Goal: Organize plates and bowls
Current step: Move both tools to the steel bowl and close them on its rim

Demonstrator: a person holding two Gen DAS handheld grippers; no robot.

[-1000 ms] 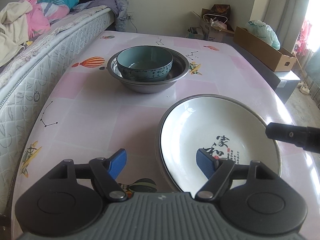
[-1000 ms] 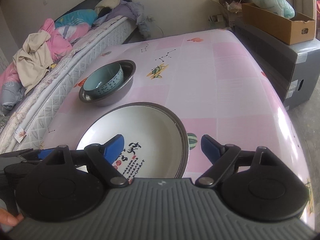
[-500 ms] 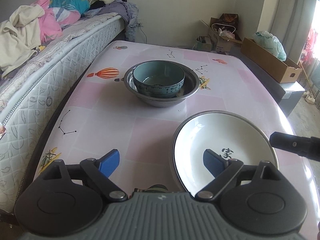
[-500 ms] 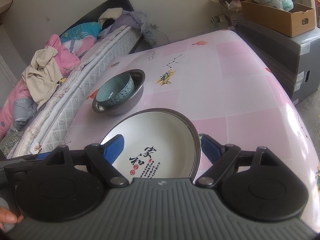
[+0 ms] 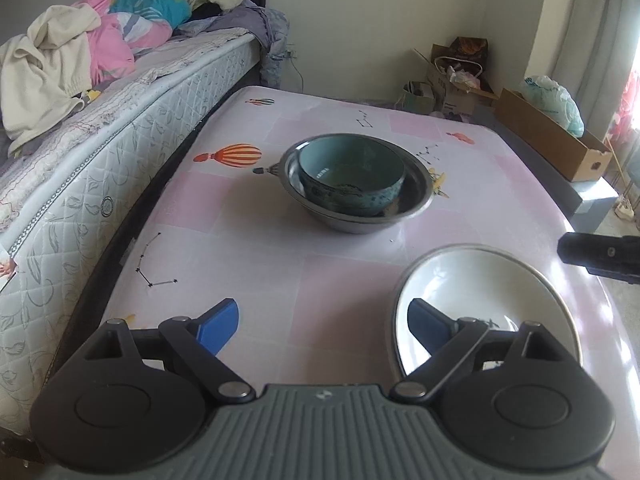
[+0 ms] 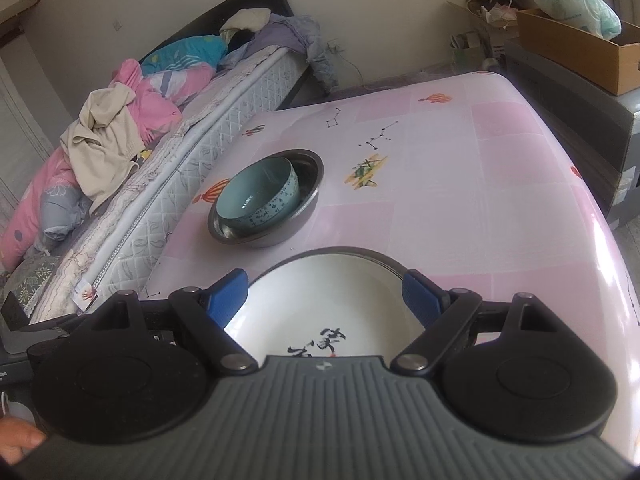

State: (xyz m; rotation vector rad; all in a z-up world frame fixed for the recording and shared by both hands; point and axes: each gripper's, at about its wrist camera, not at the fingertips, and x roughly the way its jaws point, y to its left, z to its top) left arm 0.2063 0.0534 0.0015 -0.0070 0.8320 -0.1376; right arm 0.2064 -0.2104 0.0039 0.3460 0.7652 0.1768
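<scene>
A teal patterned bowl sits inside a steel basin at the middle of the pink table; both show in the right wrist view too, bowl in basin. A white plate with black characters lies on a steel plate near the table's front right, also in the right wrist view. My left gripper is open and empty, above the table left of the plate. My right gripper is open and empty, above the plate's near side.
A bed with piled clothes runs along the table's left edge. A dark cabinet with a cardboard box stands at the right. Boxes and bags sit on the floor behind the table.
Both grippers have pulled back and risen from the plate, still open. The plate and the bowl in the basin have not moved.
</scene>
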